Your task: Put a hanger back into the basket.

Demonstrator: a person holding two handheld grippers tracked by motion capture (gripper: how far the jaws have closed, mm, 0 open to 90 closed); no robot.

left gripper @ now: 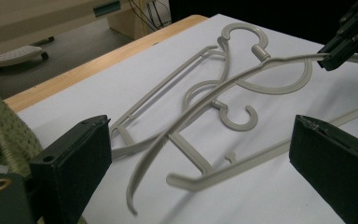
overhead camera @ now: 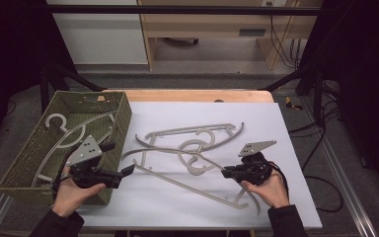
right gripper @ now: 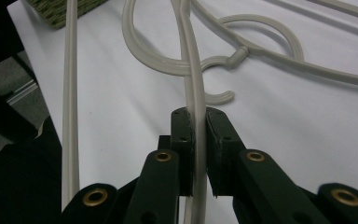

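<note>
1. On the white sheet [overhead camera: 286, 148] in front of me, my right gripper [overhead camera: 225, 173] is clamped on one arm of a grey hanger [right gripper: 193, 84]; in the right gripper view the thin bar runs straight up between the nearly closed jaws, pads pressing on both sides.
2. My left gripper [overhead camera: 128, 169] sits at the near corner of the woven basket [overhead camera: 123, 118], jaws spread wide, nothing between them. In the left gripper view the gripped hanger's [left gripper: 200, 107] far end curves toward me, lifted a little off the sheet.
3. I read this as the pick-up step: one hanger being pulled out of the tangled pile [overhead camera: 192, 148] on its way to the basket, where another hanger [overhead camera: 61, 129] already lies.
4. Next move, I'd say: lift clear without dragging the others, since hooks and arms overlap. The left could take the free end.
5. Materials: hangers are matte grey plastic, slim, ribbed, with round open hooks, likely springy. Basket is olive weave, rough, stiff-walled.
</note>
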